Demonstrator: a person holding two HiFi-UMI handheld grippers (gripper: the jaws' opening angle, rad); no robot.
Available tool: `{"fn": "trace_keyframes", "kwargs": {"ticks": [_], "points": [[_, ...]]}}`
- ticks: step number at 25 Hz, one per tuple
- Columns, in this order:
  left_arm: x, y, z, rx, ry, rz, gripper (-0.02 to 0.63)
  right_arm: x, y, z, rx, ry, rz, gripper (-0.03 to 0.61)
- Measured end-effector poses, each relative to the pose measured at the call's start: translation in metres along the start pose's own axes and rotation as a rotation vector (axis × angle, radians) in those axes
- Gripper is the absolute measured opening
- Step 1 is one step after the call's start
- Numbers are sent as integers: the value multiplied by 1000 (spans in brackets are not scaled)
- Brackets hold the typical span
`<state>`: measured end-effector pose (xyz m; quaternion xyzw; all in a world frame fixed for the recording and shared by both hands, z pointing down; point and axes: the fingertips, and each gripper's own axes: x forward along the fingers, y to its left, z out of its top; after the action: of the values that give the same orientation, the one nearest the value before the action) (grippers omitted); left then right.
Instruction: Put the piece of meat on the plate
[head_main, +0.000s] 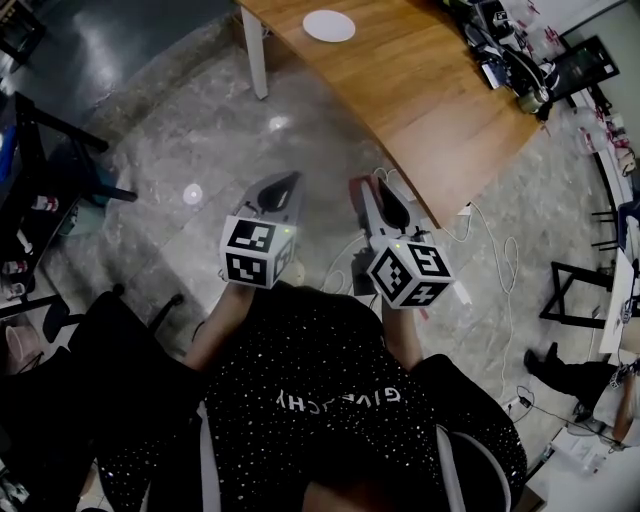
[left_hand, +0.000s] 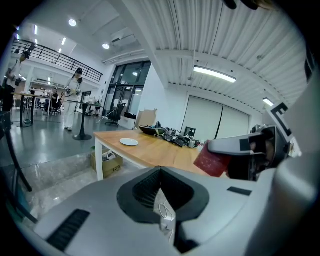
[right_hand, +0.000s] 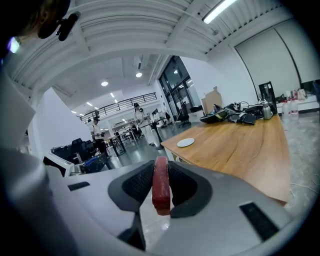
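Right gripper view, piece of meat (right_hand: 160, 184) pinched upright in right tool (right_hand: 161, 172), left tool (left_hand: 160, 169) closed, empty

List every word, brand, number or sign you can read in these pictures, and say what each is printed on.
"GIVENCHY": white letters on the person's dark speckled shirt, upside down in the head view.
Print on the cardboard box under the table: too small to read.
Left marker cube and right marker cube: black-and-white square patterns only, no words.
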<state>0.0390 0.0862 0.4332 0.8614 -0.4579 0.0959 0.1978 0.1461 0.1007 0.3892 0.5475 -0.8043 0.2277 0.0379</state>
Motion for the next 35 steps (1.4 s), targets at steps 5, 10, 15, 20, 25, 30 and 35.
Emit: {"fn": "trace_keyframes", "kwargs": {"ticks": [5, 10, 15, 20, 25, 30, 35], "points": [[13, 10, 2, -4, 2, 5, 9, 14, -5, 3, 3, 4, 7, 95], [33, 22, 15, -6, 2, 7, 9, 36, -12, 13, 3, 16, 10, 95], [59, 37, 30, -15, 1, 3, 9, 63, -23, 26, -2, 26, 6, 95], [87, 53, 50, -20, 7, -3, 9, 94, -35, 43, 4, 37, -6, 95], [111, 70, 68, -28, 17, -8, 9, 123, -45, 60, 11, 47, -19, 95], [131, 96, 87, -48, 26, -3, 9, 152, -47, 82, 3, 54, -25, 95], [161, 114, 114, -38, 20, -28, 10, 185, -55, 103, -11, 57, -39, 95]]}}
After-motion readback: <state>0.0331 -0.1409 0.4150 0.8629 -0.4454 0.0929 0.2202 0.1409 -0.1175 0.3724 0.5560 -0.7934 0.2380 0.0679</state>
